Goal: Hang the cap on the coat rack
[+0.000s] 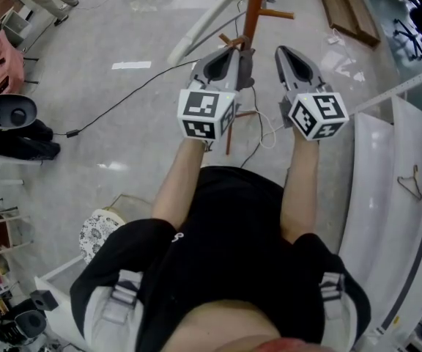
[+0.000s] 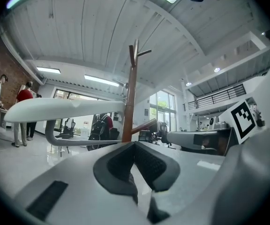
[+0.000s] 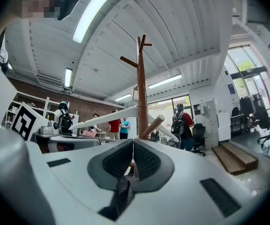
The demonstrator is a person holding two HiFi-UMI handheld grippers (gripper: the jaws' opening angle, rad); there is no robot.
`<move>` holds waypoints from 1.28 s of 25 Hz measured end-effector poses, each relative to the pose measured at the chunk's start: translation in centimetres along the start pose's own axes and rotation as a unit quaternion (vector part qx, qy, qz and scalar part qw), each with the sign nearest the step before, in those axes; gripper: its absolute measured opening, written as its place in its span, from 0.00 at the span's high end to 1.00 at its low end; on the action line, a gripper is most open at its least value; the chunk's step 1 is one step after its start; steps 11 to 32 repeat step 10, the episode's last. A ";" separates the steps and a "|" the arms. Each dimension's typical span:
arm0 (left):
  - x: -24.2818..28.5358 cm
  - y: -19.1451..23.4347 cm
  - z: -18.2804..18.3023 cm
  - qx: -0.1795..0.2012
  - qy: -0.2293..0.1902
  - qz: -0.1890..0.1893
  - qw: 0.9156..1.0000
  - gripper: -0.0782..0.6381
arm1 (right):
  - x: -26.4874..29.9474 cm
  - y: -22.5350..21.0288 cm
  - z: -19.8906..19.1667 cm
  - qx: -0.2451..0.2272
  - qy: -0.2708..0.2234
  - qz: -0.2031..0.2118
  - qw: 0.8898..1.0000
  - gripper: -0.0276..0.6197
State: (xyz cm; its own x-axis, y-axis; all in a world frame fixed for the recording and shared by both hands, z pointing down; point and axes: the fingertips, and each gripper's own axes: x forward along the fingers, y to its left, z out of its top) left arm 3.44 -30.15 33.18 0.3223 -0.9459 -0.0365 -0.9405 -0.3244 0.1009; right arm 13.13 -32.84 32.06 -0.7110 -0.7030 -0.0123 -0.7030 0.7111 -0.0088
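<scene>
My left gripper and right gripper are both clenched empty, side by side facing the coat rack; I'd guess parked, since no cap shows.

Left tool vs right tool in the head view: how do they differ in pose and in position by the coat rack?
Left tool overlaps the coat rack pole in this view. Right tool sits clear of the pole, to its right. Left tool's tip angles toward the right and right tool's toward the left, so the tips converge. Shared: both are shut with nothing between the jaws, and both point at the rack.
</scene>
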 end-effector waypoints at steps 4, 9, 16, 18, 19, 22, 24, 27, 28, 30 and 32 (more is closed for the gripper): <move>0.1 0.3 -0.3 -0.008 0.002 0.007 1.000 0.89 | 0.3 0.1 -0.4 -0.003 0.007 0.007 1.000 0.96; 0.8 -0.8 -0.9 -0.010 0.005 0.001 1.000 0.89 | -0.2 -0.4 -0.4 -0.010 0.011 0.016 1.000 0.96; 1.0 -1.2 -1.1 -0.010 0.005 -0.001 1.000 0.89 | -0.3 -0.6 -0.4 -0.012 0.011 0.017 1.000 0.96; 1.0 -1.2 -1.1 -0.010 0.005 -0.001 1.000 0.89 | -0.3 -0.6 -0.4 -0.012 0.011 0.017 1.000 0.96; 1.0 -1.2 -1.1 -0.010 0.005 -0.001 1.000 0.89 | -0.3 -0.6 -0.4 -0.012 0.011 0.017 1.000 0.96; 1.0 -1.2 -1.1 -0.010 0.005 -0.001 1.000 0.89 | -0.3 -0.6 -0.4 -0.012 0.011 0.017 1.000 0.96; 1.0 -1.2 -1.1 -0.010 0.005 -0.001 1.000 0.89 | -0.3 -0.6 -0.4 -0.012 0.011 0.017 1.000 0.96; 1.0 -1.2 -1.1 -0.010 0.005 -0.001 1.000 0.89 | -0.3 -0.6 -0.4 -0.012 0.011 0.017 1.000 0.96; 1.0 -1.2 -1.1 -0.010 0.005 -0.001 1.000 0.89 | -0.3 -0.6 -0.4 -0.012 0.011 0.017 1.000 0.96; 1.0 -1.2 -1.1 -0.010 0.005 -0.001 1.000 0.89 | -0.3 -0.6 -0.4 -0.012 0.011 0.017 1.000 0.96; 1.0 -1.2 -1.1 -0.010 0.005 -0.001 1.000 0.89 | -0.3 -0.6 -0.4 -0.012 0.011 0.017 1.000 0.96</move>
